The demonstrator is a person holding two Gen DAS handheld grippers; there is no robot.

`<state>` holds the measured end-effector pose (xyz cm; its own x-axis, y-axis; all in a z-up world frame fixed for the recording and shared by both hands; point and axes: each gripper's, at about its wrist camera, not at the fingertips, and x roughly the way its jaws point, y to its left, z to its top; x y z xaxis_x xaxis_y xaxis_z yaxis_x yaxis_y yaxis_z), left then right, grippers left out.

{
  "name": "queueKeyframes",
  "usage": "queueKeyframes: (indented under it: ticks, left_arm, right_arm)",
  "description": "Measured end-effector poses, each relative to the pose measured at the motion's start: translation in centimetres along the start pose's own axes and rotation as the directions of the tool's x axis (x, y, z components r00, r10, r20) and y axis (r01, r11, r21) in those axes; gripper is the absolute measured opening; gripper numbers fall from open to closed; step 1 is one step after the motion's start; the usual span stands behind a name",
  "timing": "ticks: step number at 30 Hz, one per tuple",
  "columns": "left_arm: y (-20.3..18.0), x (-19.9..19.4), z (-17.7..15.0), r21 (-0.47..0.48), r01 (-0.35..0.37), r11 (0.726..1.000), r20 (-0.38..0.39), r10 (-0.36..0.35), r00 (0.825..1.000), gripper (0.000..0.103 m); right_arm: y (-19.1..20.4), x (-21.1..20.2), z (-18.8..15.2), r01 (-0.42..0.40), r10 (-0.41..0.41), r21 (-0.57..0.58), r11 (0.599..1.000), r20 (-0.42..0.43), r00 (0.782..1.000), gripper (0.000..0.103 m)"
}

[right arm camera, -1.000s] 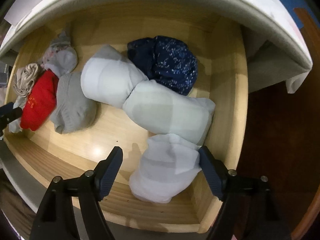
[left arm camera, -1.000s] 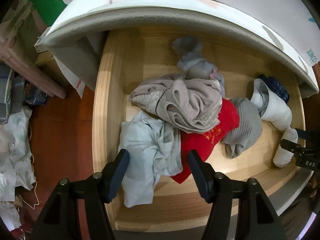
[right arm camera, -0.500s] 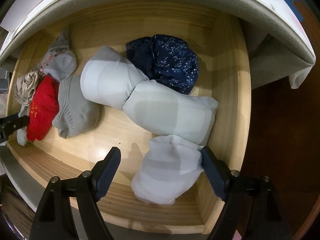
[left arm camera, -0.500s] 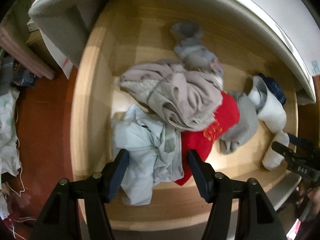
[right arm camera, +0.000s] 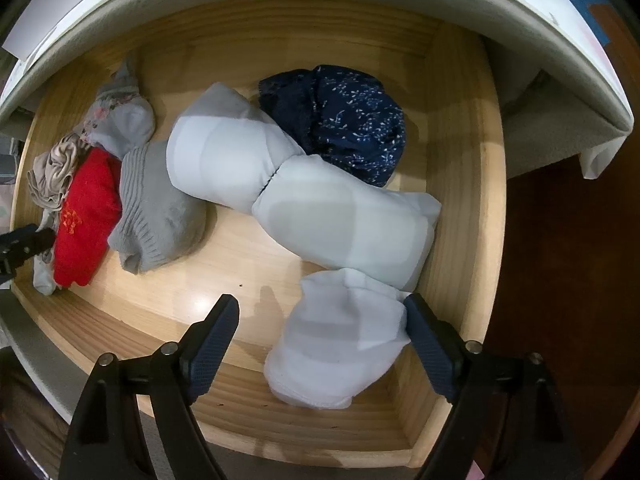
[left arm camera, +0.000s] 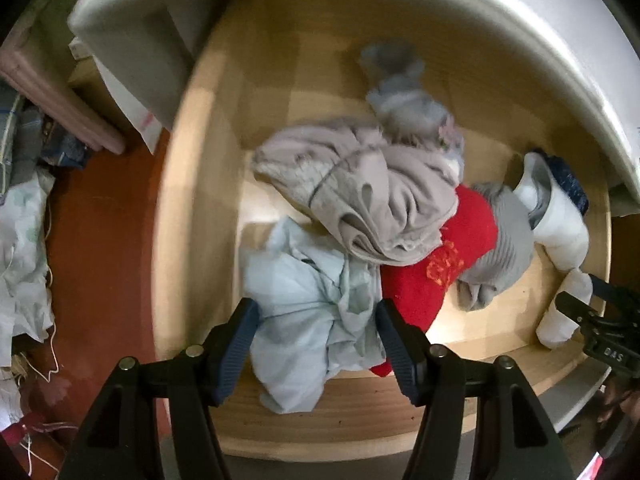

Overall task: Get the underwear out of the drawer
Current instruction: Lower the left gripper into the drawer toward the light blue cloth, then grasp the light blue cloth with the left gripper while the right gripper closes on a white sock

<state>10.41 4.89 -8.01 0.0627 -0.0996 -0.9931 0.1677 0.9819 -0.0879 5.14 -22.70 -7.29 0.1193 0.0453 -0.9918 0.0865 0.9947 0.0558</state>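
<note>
Both tongs point straight down into the open wooden drawer [right arm camera: 456,128], one at each end. The left gripper [left arm camera: 316,344] stands spread above a crumpled pale blue garment [left arm camera: 312,312] that lies between its two fingers; whether the pads touch the cloth I cannot tell, but nothing looks pinched. Just beyond its right-hand finger lies a red piece [left arm camera: 448,256] with an orange mark, and farther ahead of the tips a beige bundle [left arm camera: 368,196] is heaped partly over the red and the blue cloth. Past that, toward the back of the drawer, sits a grey floral sock-like roll [left arm camera: 408,100], blurred in this view. The right gripper [right arm camera: 320,340] has just been opening and now stands wide, with a white folded roll [right arm camera: 340,344] between its fingers; the right-hand pad is at the roll's edge, the left-hand pad is well clear of it over bare wood. Ahead of these tips two larger pale rolls [right arm camera: 280,176] lie end to end, with navy speckled underwear [right arm camera: 344,120] behind them near the back wall. Off to the left of the right tongs is a grey ribbed piece [right arm camera: 156,208], then the red one
</note>
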Motion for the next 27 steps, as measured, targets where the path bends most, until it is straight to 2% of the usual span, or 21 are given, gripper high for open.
queueKeyframes:
  ticks: [6, 10, 15, 17, 23, 27]
  left_arm:
    - [0.5, 0.6, 0.4, -0.019, -0.017, 1.0, 0.0, 0.017, 1.0, 0.064]
    - [-1.0, 1.4, 0.1, -0.002, -0.033, 0.999, 0.027, 0.033, 0.999, 0.063]
    - [-2.0, 1.0, -0.9, 0.037, -0.058, 0.998, 0.057, 0.056, 0.997, 0.043]
    - [-2.0, 0.9, -1.0, 0.04, -0.059, 0.997, 0.062, 0.057, 0.996, 0.039]
    - [-0.1, -1.3, -1.1, -0.005, 0.008, 1.0, 0.071, -0.008, 0.997, 0.026]
    - [0.4, -1.9, -1.4, -0.009, 0.019, 1.0, 0.081, -0.018, 0.997, 0.023]
  right_arm:
    - [0.5, -0.7, -0.2, 0.01, -0.01, -0.025, 1.0, 0.002, 1.0, 0.083]
    - [0.5, -0.8, -0.4, 0.012, -0.012, -0.023, 1.0, -0.002, 1.0, 0.083]
    - [0.6, -0.9, -0.8, 0.005, -0.005, -0.024, 1.0, -0.012, 1.0, 0.083]
    - [0.5, -1.1, -1.0, -0.004, 0.004, -0.028, 1.0, -0.009, 1.0, 0.085]
    - [-0.1, -1.1, -1.2, -0.07, 0.07, 0.0, 0.998, -0.012, 0.997, 0.091]
    - [-0.1, -0.5, -1.1, -0.069, 0.069, 0.005, 0.998, -0.041, 0.997, 0.092]
